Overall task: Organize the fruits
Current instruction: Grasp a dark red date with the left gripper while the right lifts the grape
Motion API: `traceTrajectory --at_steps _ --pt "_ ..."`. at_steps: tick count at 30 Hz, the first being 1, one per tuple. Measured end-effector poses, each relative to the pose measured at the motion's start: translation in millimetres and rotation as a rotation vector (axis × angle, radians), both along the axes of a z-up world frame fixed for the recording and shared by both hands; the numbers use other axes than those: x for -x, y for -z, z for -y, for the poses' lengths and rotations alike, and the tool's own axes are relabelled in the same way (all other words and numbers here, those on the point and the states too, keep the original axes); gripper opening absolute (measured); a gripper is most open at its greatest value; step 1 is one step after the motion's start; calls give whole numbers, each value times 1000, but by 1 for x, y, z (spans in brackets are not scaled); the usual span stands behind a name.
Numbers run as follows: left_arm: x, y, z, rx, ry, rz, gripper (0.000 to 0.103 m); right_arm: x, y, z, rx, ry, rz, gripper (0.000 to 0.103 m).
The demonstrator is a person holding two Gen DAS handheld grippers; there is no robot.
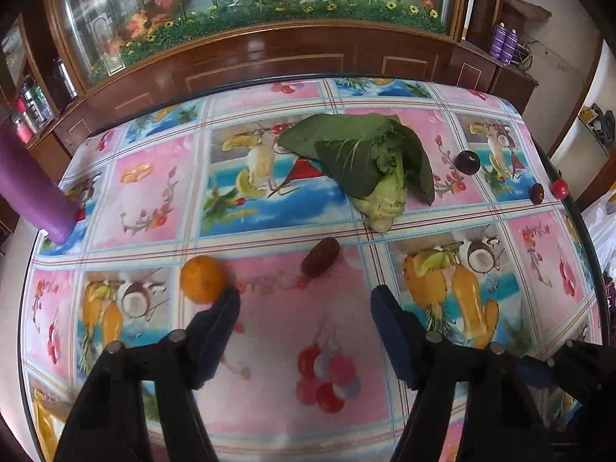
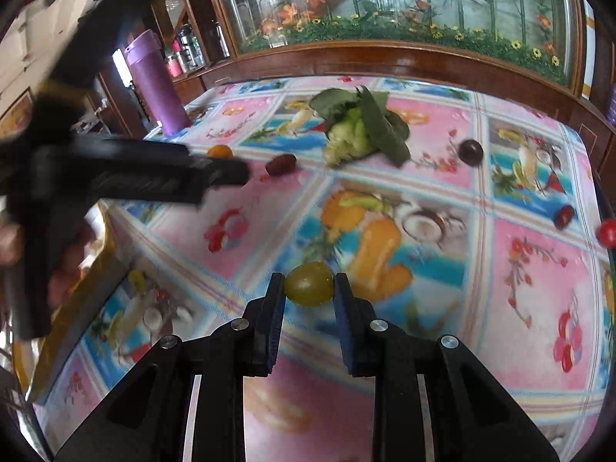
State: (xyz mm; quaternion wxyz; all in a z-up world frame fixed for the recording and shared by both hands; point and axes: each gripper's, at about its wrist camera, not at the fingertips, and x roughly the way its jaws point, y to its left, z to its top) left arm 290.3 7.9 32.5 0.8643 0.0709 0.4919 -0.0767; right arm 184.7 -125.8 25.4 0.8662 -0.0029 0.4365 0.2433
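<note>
Green grape [image 2: 309,284] sits clamped btwn right gripper [image 2: 309,288] fingers just above the desk [image 2: 539,308], while left gripper [image 1: 304,308] fingers stand apart w/ nothing btwn, orange [image 1: 203,279] touching the left fingertip, so left's nearer it.

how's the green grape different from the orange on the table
The green grape is olive green and oval; the orange is bright orange and rounder. The grape is pinched between the right gripper pads, while the orange lies free on the tablecloth, just outside the open left gripper. Both are small smooth fruits.
</note>
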Motion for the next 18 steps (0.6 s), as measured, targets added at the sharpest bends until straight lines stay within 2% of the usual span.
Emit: traceTrajectory --at_steps 5,7,9,12,18 --pt "-20 19 16 -37 32 -38 40 9 3 15 -23 -1 -16 25" --pt "-22 19 17 -9 34 -35 24 10 3 18 -33 1 -19 25" --pt "-21 18 14 36 33 -52 21 12 3 21 -41 6 -18 25" --pt "-11 16 10 59 32 -63 20 16 1 23 -32 13 -13 25" --pt "40 1 -1 125 41 -72 21 33 -4 27 -30 35 1 25"
